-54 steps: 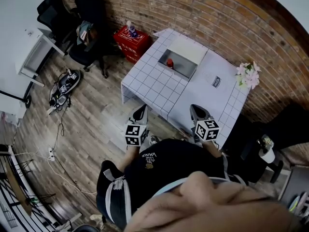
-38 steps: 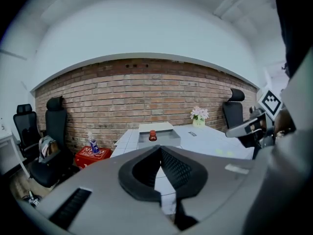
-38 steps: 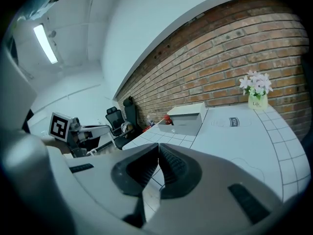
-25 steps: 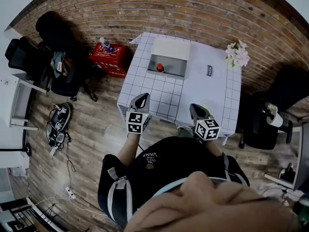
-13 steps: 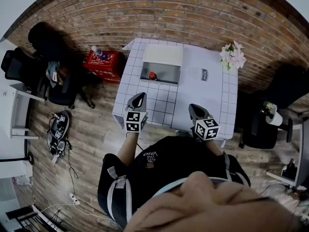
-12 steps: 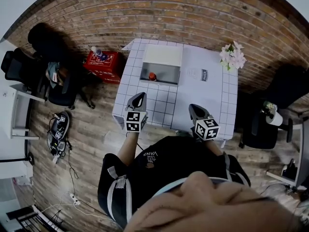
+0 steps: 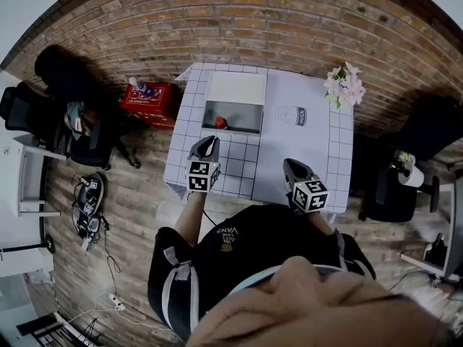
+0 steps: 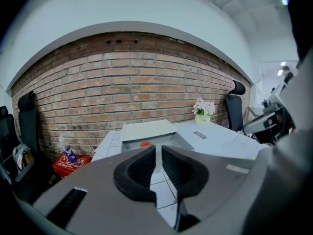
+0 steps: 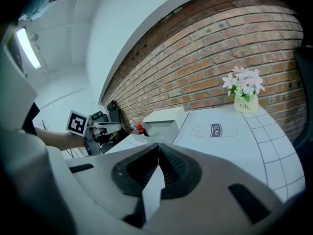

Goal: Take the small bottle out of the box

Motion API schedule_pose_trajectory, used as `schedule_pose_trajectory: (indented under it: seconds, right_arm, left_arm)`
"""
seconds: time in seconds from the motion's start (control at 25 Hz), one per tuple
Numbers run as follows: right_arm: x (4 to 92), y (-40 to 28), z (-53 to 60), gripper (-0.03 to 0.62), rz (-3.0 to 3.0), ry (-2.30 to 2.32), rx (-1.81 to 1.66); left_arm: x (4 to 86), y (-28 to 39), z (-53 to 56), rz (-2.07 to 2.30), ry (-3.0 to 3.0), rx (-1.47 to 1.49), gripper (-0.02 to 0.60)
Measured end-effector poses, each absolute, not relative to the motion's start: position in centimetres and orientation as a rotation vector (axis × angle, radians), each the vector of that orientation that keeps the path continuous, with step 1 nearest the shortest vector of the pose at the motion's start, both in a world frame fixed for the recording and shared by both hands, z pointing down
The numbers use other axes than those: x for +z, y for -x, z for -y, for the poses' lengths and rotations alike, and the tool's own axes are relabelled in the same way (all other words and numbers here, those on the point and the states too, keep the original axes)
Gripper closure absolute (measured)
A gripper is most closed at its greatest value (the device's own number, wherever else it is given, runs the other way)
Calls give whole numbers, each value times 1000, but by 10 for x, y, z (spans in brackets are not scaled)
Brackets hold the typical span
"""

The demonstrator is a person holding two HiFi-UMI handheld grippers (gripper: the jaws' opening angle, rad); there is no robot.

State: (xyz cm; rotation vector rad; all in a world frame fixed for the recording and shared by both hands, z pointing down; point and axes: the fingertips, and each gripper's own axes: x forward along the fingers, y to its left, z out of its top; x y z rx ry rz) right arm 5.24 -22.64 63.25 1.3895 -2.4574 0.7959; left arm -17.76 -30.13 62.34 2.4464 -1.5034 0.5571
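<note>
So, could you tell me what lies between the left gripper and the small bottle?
Only bare checked tablecloth and the near wall of the box, seen in the head view.

Both grippers are held out in front of the person's torso, side by side and well apart. Each points forward and tilts somewhat downward, with its marker cube nearest the body. The left gripper [image 7: 209, 142] has its jaws drawn together, only a hairline slit between the pads and nothing in them, with the bare left forearm [image 7: 185, 226] reaching out behind it, while the right gripper [image 7: 292, 165] also has its jaws pressed together and empty.
</note>
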Motion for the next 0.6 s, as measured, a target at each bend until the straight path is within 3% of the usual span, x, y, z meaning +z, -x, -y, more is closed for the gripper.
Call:
schedule_pose_trajectory:
  seconds: [0.16,0.6]
  right_arm:
    - [637,-61,231,591,2445,-1401,808]
    - [645,-81,245,591,2404,-1443,840]
  left_arm:
    - [634,174,316,1485,-2423,568,530]
    - [664,168,352,1452,-2334,676,376]
